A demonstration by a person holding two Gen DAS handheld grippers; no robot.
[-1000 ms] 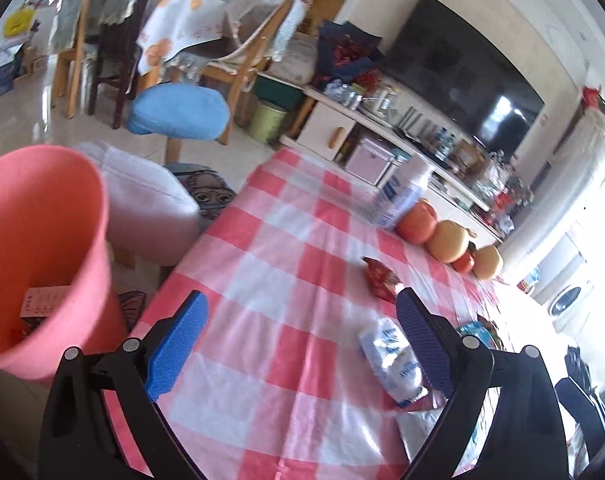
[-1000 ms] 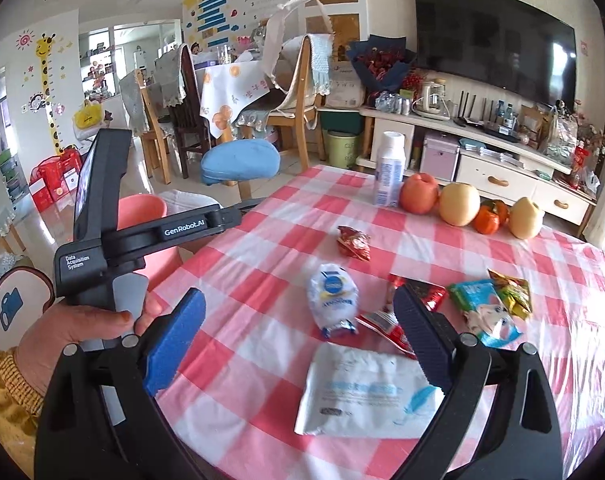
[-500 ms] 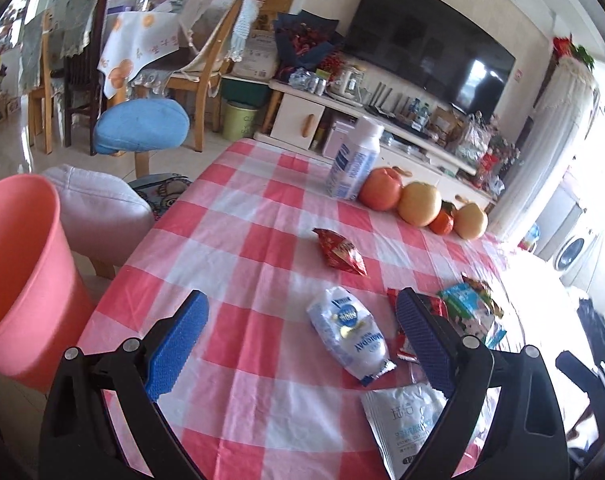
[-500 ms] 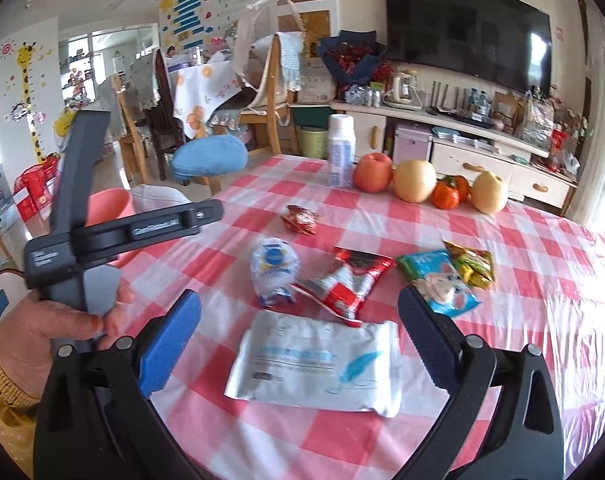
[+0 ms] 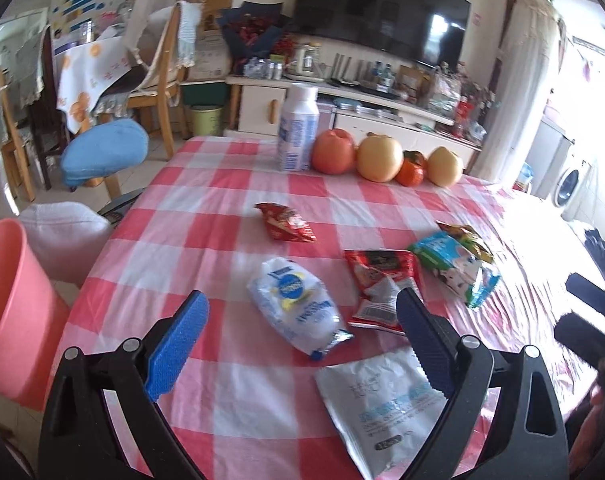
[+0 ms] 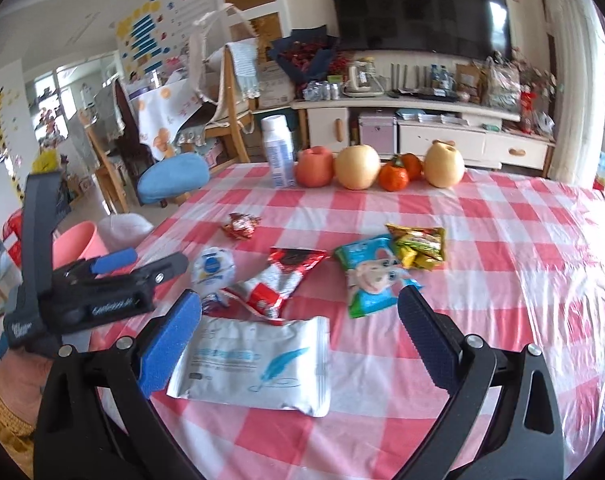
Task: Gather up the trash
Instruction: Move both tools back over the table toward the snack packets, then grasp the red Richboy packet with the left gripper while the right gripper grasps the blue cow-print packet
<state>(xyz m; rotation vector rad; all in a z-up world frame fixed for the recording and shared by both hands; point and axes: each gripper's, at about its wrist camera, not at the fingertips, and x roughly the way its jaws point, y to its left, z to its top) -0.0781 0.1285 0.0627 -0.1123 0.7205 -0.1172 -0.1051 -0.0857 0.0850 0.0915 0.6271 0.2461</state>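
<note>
Strewn flat on checkered cloth: white pouch (image 6: 254, 364), crumpled white bag (image 5: 298, 312), red wrappers (image 6: 278, 280), blue packet (image 6: 372, 276), yellow packet (image 6: 418, 246).

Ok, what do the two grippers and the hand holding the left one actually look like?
Both are black plastic frames with silver screws and blue textured pads: the left gripper and the right gripper. The left one's body carries white lettering, held by a bare hand with a mustard knitted cuff. No cables visible.
</note>
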